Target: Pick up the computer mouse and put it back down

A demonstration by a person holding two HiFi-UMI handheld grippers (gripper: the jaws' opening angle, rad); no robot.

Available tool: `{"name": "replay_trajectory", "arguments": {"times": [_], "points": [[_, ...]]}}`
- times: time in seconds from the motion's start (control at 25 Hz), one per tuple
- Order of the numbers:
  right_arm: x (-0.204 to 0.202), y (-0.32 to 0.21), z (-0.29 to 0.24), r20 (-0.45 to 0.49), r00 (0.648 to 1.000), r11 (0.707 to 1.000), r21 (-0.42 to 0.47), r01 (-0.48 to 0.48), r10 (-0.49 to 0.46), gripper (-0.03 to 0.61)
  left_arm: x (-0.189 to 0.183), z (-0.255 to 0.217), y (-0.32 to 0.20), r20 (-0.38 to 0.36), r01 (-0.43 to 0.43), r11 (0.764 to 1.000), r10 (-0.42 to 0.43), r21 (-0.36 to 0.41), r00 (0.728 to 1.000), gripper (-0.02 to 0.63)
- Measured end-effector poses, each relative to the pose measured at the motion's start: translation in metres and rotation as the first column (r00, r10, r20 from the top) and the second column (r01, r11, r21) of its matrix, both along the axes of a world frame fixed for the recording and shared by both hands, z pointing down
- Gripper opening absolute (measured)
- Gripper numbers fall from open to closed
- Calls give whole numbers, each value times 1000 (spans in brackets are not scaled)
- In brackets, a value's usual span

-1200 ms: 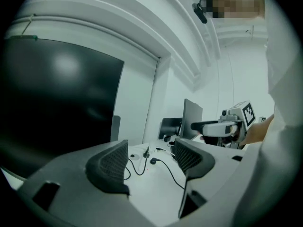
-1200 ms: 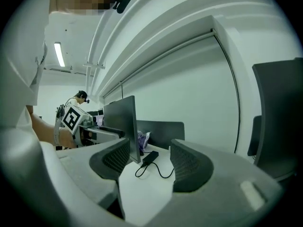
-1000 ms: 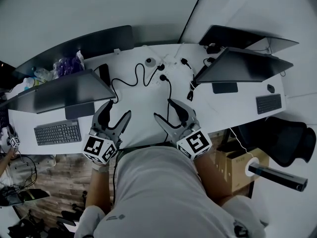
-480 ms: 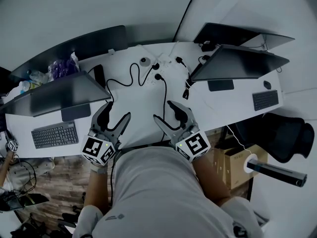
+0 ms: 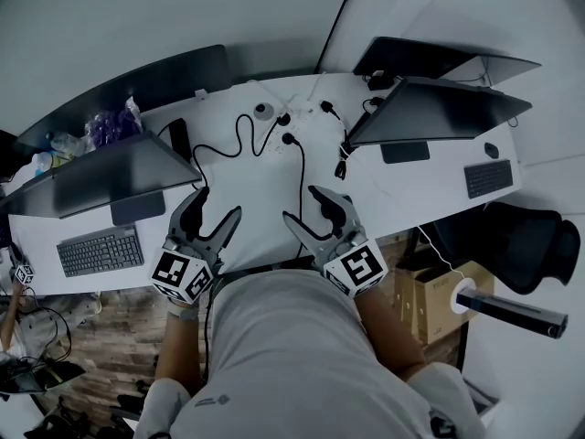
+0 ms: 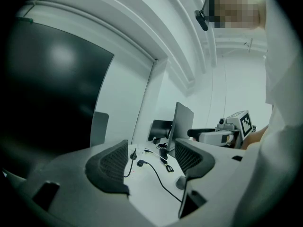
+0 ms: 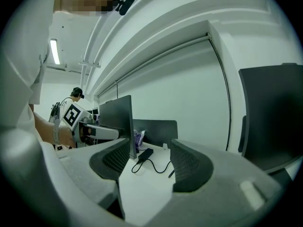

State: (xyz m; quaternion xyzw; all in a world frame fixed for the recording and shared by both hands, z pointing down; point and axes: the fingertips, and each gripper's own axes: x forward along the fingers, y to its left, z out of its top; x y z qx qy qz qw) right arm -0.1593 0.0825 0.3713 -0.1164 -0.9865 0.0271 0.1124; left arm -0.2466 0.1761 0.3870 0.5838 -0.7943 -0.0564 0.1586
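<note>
A small dark computer mouse (image 5: pixel 492 150) lies at the far right of the white desk (image 5: pixel 260 190), just behind a small keyboard (image 5: pixel 483 178). Both grippers hover over the desk's near edge in the middle, far from the mouse. My left gripper (image 5: pixel 219 202) (image 6: pixel 150 160) is open, nothing between its jaws. My right gripper (image 5: pixel 301 203) (image 7: pixel 150 160) is open too and holds nothing. In the gripper views the mouse does not show.
A left monitor (image 5: pixel 110 174) and a right monitor (image 5: pixel 439 108) stand on the desk, with a keyboard (image 5: pixel 99 250) at the left. Black cables (image 5: pixel 297 158) and a power brick (image 5: pixel 178 138) cross the middle. A black chair (image 5: pixel 516 245) and a cardboard box (image 5: pixel 434 286) sit at the right.
The head view has shifted slightly, so the desk things sit a little higher and further left. Both grippers stay open in the same place.
</note>
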Motion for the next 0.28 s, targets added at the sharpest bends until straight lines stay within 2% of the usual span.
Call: {"name": "replay_trajectory", "arguments": {"times": [0.28], "points": [[2, -2, 1, -1, 1000, 1000, 1, -13, 13, 262, 4, 4, -2, -6, -12, 1000, 12, 1, 1000, 302]]}}
